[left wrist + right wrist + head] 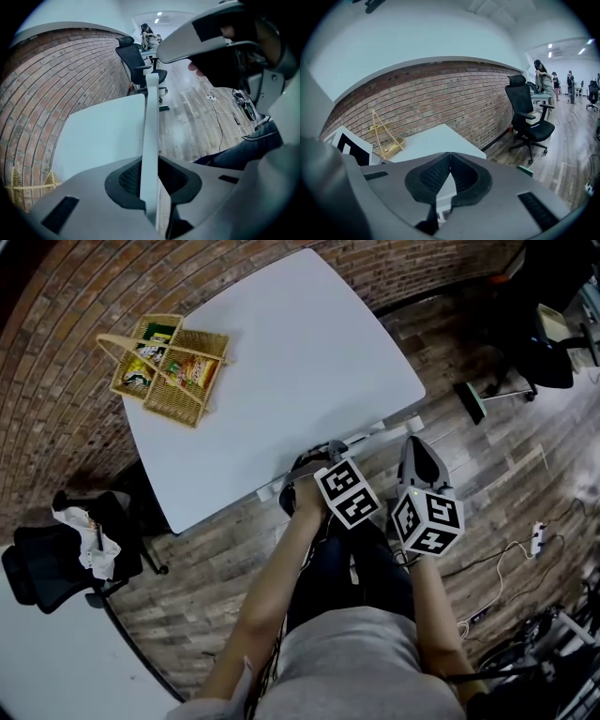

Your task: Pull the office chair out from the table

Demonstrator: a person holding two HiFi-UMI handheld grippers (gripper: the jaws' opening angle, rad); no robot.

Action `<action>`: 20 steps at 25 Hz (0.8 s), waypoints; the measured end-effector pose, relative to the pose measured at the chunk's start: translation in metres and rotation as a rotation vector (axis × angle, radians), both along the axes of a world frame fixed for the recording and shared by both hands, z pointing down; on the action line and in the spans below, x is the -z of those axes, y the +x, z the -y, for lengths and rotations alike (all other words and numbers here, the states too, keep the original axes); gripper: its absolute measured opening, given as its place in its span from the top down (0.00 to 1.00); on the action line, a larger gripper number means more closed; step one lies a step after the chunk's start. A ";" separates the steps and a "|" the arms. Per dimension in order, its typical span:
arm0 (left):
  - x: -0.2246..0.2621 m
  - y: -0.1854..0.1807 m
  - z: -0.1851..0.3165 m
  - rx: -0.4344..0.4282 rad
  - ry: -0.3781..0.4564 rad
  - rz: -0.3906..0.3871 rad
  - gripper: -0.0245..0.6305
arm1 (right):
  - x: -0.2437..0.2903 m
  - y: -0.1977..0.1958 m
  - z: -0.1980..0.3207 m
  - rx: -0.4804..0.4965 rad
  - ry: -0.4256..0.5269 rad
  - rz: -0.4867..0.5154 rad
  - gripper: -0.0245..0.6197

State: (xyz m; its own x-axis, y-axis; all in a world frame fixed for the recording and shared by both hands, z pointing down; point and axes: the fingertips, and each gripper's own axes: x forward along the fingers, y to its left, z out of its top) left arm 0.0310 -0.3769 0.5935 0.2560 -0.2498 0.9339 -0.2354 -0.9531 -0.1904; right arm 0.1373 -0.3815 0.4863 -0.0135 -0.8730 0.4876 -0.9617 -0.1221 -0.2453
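The office chair is tucked under the near edge of the white table; only its dark top and pale frame parts show past the table's rim. My left gripper points steeply down at it. In the left gripper view the chair's white back edge runs upright between the jaws, and my left gripper is shut on it. My right gripper hangs just to the right, beside the table's corner. Its black pads meet with nothing between them, and my right gripper looks over the table.
A wicker basket of snack packets stands on the table's far left. A black chair with a white cloth on it is at the left; another black chair is far right. Cables and a power strip lie on the wooden floor.
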 end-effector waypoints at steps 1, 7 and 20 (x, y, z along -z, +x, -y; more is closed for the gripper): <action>0.000 0.000 0.000 0.001 -0.003 0.001 0.83 | 0.001 0.001 0.000 -0.005 0.002 0.000 0.94; 0.000 -0.001 0.000 0.023 0.006 0.024 0.83 | -0.003 -0.001 -0.003 -0.016 -0.007 0.007 0.94; -0.001 0.004 -0.026 0.008 -0.035 0.064 0.83 | -0.005 0.023 -0.027 -0.107 0.012 0.034 0.94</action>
